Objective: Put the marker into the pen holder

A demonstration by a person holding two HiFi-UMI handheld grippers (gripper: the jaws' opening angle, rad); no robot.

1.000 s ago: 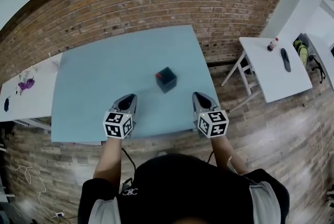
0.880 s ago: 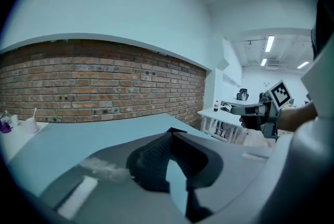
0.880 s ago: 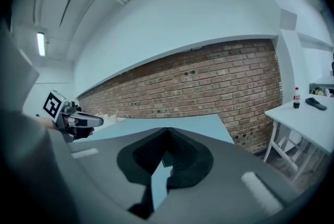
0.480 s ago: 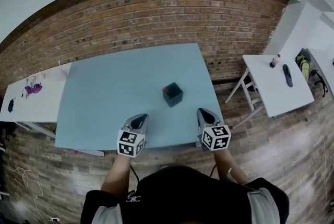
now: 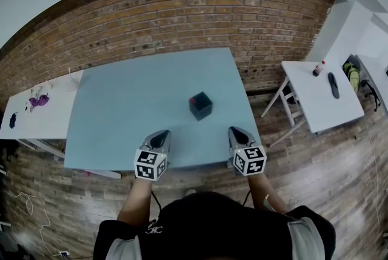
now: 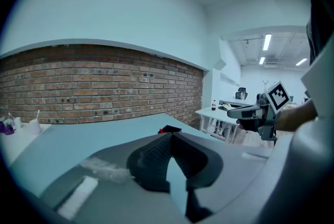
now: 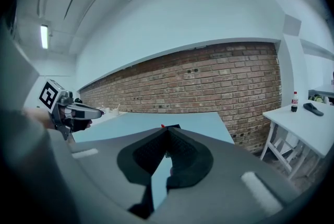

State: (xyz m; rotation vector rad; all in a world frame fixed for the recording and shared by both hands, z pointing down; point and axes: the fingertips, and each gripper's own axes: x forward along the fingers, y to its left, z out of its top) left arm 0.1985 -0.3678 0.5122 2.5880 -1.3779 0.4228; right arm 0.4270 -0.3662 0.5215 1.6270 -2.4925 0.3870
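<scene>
The pen holder (image 5: 200,105), a small dark cube, stands on the blue table (image 5: 127,107) right of its middle. A small red tip (image 5: 191,99) shows at the holder's top left corner; it looks like the marker's end. My left gripper (image 5: 162,134) hovers at the table's near edge, left of the holder, with its jaws shut and empty. At the near edge to the right, my right gripper (image 5: 235,130) is also shut on nothing. In the left gripper view the holder (image 6: 169,129) peeks just over the closed tips (image 6: 171,134). The right gripper view shows the holder (image 7: 174,127) the same way.
A brick wall (image 5: 182,16) runs behind the table. A white table (image 5: 321,92) at the right carries a bottle (image 5: 316,68) and a dark object (image 5: 333,85). Another white table (image 5: 33,116) at the left holds purple bits and a cup. Wooden floor surrounds everything.
The head view has tilted, so the table now sits lower in the picture. The left gripper has edged a little to the right along the near edge. The right gripper has kept its place.
</scene>
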